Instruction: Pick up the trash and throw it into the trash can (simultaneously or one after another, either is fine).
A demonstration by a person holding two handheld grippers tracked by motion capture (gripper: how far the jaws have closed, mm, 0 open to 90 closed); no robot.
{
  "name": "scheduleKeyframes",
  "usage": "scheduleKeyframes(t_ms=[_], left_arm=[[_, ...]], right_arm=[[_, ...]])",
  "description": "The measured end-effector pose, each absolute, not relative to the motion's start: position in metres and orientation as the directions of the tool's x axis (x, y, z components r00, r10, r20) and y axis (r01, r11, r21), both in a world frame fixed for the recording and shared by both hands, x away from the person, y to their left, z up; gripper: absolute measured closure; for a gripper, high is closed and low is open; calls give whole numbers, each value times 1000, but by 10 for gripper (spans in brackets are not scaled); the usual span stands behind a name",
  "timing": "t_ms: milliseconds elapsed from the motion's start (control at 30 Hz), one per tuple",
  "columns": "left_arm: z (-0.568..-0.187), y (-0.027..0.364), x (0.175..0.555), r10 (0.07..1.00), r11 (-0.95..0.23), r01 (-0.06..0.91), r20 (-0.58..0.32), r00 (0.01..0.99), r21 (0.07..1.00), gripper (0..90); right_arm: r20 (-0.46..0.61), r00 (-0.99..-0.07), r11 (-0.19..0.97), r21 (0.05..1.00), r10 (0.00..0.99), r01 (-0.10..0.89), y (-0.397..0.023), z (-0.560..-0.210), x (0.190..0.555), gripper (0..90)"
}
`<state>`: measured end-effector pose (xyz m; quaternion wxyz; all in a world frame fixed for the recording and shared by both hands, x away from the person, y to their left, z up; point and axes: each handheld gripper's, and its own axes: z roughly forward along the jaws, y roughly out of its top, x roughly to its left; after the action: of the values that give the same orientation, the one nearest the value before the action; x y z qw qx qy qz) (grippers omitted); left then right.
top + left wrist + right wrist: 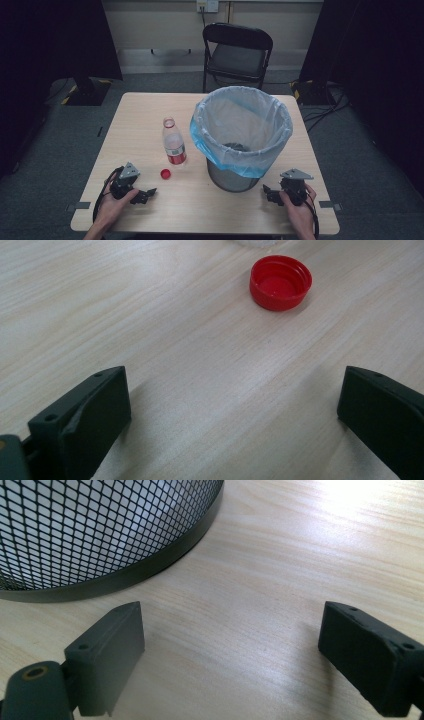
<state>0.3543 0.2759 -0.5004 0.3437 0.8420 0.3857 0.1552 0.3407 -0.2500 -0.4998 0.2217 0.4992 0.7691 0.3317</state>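
left gripper (145, 194) resting, jaws spread | cap (280, 282) lying at 1 o'clock, mouth up | approaching low, straddling rim | right gripper (270, 194) idling spread by bin (240, 135)

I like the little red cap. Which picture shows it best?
The left gripper view: the red cap is close up, lying open side up on the table. In the high view it is a tiny red dot near the bottle.
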Motion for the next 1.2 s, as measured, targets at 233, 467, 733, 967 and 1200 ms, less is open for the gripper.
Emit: scheduleKeyframes(t_ms=[233,467,733,967,1200], left_arm=[[-497,283,354,770,-431,546,-22,637,718,161],[-492,290,353,763,-363,545,-94,640,756,160],[-472,286,348,751,-294,492,-120,649,819,165],[-459,275,354,725,-300,450,-106,680,841,166],[-446,267,362,715,-303,410,-80,694,860,166]], right_arm=[[-9,-406,283,732,914,620,-250,-500,341,105],[-9,-406,283,732,914,620,-250,-500,341,105],[-10,-406,283,732,914,620,-250,-500,341,105],[-10,-406,283,732,914,620,-250,-500,341,105],[-10,-406,283,732,914,620,-250,-500,341,105]])
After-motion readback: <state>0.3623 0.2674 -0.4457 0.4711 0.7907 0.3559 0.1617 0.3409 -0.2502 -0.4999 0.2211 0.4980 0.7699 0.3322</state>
